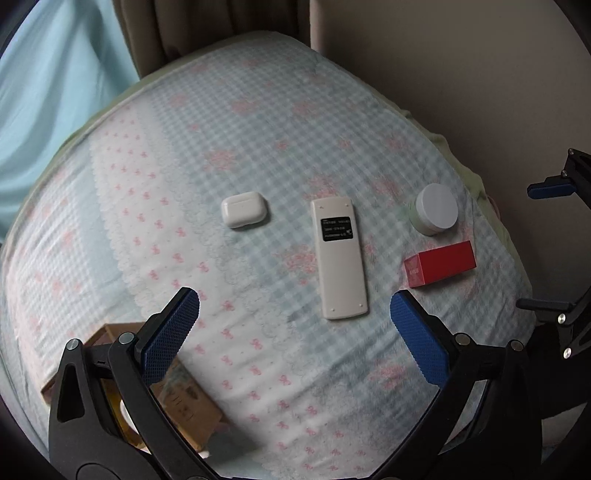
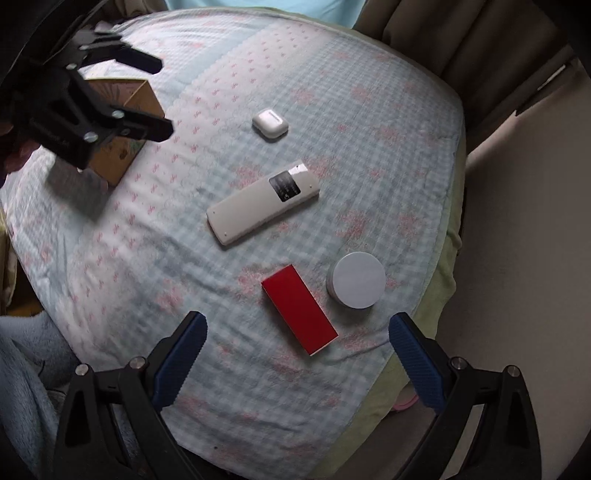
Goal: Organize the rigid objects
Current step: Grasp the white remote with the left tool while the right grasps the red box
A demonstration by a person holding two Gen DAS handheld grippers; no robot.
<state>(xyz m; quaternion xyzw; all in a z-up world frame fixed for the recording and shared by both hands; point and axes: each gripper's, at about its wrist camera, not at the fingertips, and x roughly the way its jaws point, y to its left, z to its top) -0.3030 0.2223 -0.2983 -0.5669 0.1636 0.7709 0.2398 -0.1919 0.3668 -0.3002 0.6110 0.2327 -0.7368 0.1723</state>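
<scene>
On a checked bed cover [image 1: 258, 122] lie a white earbud case [image 1: 244, 211] [image 2: 270, 124], a white remote [image 1: 340, 257] [image 2: 263, 202] face down, a round white jar [image 1: 435, 214] [image 2: 355, 279] and a red box [image 1: 440, 264] [image 2: 299, 314]. My left gripper [image 1: 294, 306] is open and empty, hovering just short of the remote's near end. My right gripper [image 2: 297, 328] is open and empty above the red box. The left gripper also shows in the right wrist view [image 2: 160, 98], over a cardboard box [image 2: 123, 125].
The open brown cardboard box [image 1: 177, 398] sits at the bed's near left, under my left finger. Curtains [image 1: 207, 26] and a beige wall [image 1: 461, 74] lie beyond the bed. The bed's edge with green bedding [image 2: 439, 295] runs right of the jar.
</scene>
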